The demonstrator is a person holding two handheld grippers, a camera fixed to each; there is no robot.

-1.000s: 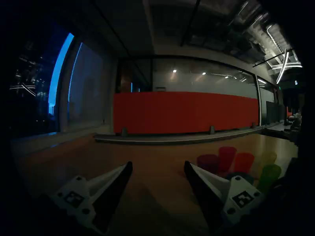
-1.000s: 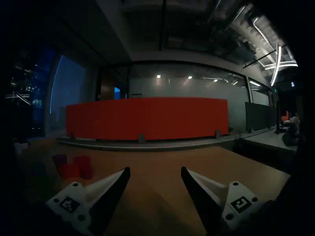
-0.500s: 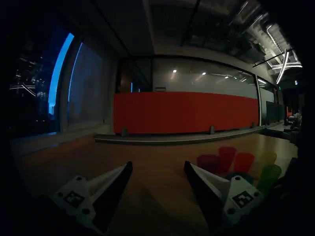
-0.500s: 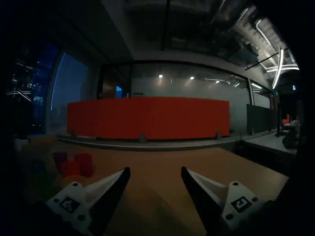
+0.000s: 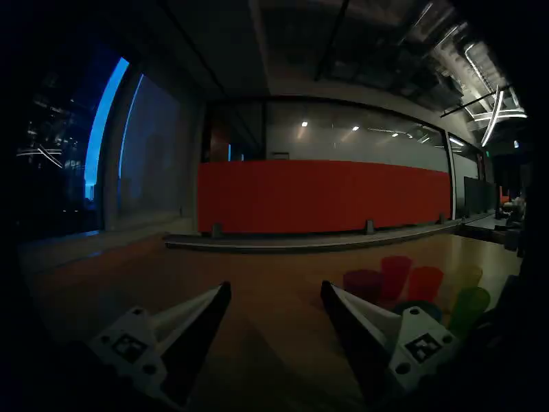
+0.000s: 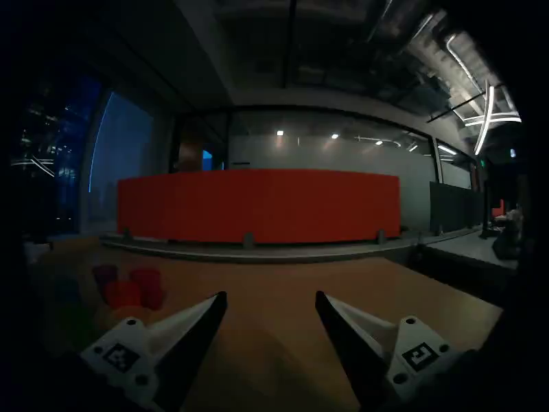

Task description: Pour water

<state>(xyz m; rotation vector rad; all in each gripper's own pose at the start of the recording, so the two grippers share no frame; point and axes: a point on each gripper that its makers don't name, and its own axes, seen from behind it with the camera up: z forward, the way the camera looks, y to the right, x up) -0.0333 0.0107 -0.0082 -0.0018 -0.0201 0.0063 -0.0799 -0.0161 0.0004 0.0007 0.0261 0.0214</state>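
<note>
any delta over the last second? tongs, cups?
Barely. The right tongs turned a touch to their left in the first half second, so the scene slid slightly right in the right gripper view; steady since. Nothing taken hold of or let go. The left tongs stayed put, both stay open and empty, and the cups stand untouched on the table.
</note>
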